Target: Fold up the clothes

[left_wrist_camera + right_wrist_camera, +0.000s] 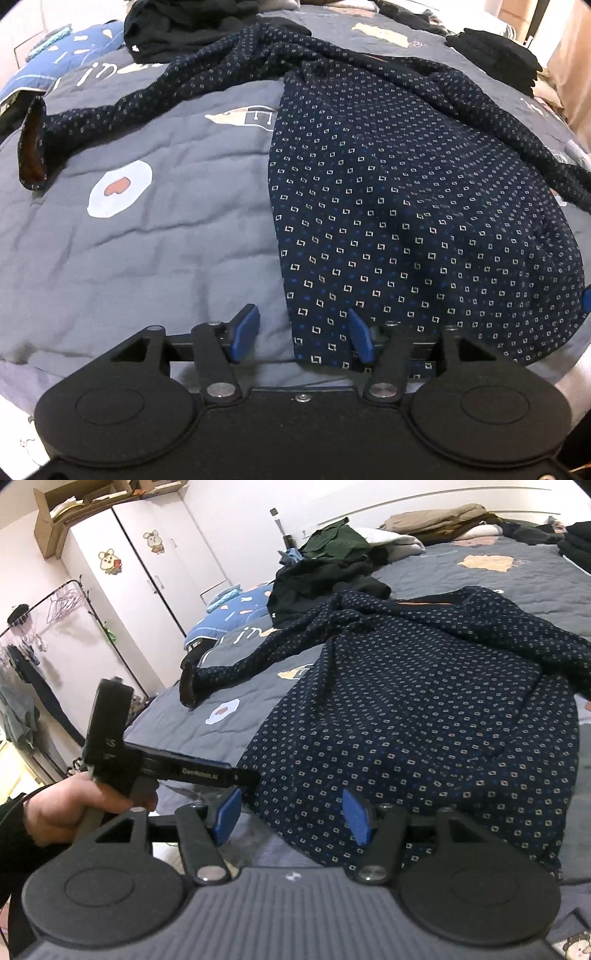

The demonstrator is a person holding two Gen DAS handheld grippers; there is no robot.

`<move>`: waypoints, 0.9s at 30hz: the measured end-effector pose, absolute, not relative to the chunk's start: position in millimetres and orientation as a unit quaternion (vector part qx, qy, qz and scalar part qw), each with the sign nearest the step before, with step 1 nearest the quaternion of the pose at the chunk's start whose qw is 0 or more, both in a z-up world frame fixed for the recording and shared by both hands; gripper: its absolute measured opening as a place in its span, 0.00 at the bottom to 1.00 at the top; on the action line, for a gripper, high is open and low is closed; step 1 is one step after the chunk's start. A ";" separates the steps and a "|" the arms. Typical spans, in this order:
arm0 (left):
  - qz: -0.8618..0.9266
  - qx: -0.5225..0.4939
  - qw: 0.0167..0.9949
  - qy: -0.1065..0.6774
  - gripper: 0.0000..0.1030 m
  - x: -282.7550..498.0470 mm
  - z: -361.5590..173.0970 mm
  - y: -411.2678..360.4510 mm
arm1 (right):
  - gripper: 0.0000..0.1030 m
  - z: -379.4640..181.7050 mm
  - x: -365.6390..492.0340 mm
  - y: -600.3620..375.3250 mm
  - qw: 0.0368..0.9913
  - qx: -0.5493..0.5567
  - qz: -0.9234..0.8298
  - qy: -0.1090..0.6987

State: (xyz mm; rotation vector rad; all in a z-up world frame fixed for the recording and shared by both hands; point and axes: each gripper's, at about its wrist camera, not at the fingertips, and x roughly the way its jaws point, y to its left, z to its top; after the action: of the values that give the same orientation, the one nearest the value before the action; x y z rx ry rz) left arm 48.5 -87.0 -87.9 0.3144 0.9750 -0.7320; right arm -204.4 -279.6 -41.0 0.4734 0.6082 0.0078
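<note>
The navy patterned shirt (406, 221) lies spread on the bed just ahead of both tools, its hem nearest them and 1 sleeve (147, 96) trailing away to the far left. The left gripper (301, 332) is released, jaws apart, with the shirt's near left corner lying between its blue pads but not pinched. The right gripper (290, 814) is likewise released, straddling the near hem with nothing clamped; the person's left hand (74, 808) shows beside it, gripping the other tool's handle. The step in hand appears to be taking hold of the hem at 2 points. To do it well, each tool should probably bite only the top edge of cloth, not the quilt beneath, and both should close before either lifts, so the body folds evenly. The loose sleeve likely needs tucking in first or it will drag. Beyond the shirt, the grey quilt (129, 258) is soft and wrinkled, so cloth may bunch. Farther off lie a dark clothes pile (317, 583), a white wardrobe (147, 554) and a clothes rack (55, 627) at far left.
</note>
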 end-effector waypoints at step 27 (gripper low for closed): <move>-0.419 -0.041 0.829 0.368 0.05 6.6 3.0 -10.1 | 0.60 -24.2 -247.9 -320.6 0.934 0.240 -0.080 0.254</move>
State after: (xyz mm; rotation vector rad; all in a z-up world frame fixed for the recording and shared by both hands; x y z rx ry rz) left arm 6.6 -10.1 3.0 -0.0874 0.7817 -0.8892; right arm -247.9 -320.6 -24.2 0.4910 0.5189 -0.1633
